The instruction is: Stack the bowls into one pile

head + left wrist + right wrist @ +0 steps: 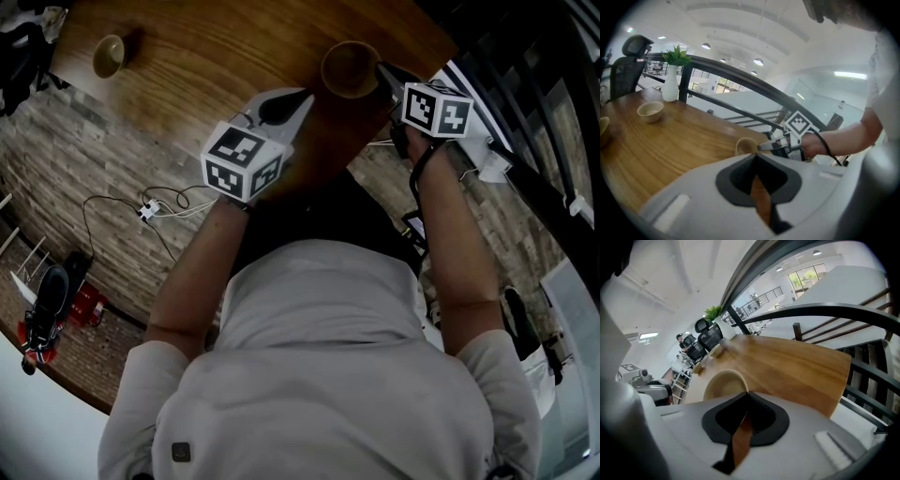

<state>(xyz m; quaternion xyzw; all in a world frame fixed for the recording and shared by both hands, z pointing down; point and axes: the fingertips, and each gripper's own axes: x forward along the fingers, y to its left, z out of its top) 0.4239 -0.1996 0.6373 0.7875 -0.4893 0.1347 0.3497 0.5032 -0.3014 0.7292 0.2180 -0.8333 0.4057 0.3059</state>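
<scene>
No pile yet — each bowl sits alone. The right gripper [382, 69] is clenched on the rim of the near bowl [349, 67], by the desk's [216, 56] near edge. The left gripper [300, 98] is closed on nothing. The far bowl [110, 54] stands well apart by the left edge; a third bowl [602, 129] also waits — all stacking remains.

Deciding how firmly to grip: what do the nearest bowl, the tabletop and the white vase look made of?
Small tan round bowl: matte, even colour, thin rim; ceramic or perhaps wood.
Brown tabletop: wood or wood veneer, streaky grain, soft satin sheen.
White bottle-shaped vase: smooth, opaque, probably glazed ceramic; too small to be sure.
</scene>
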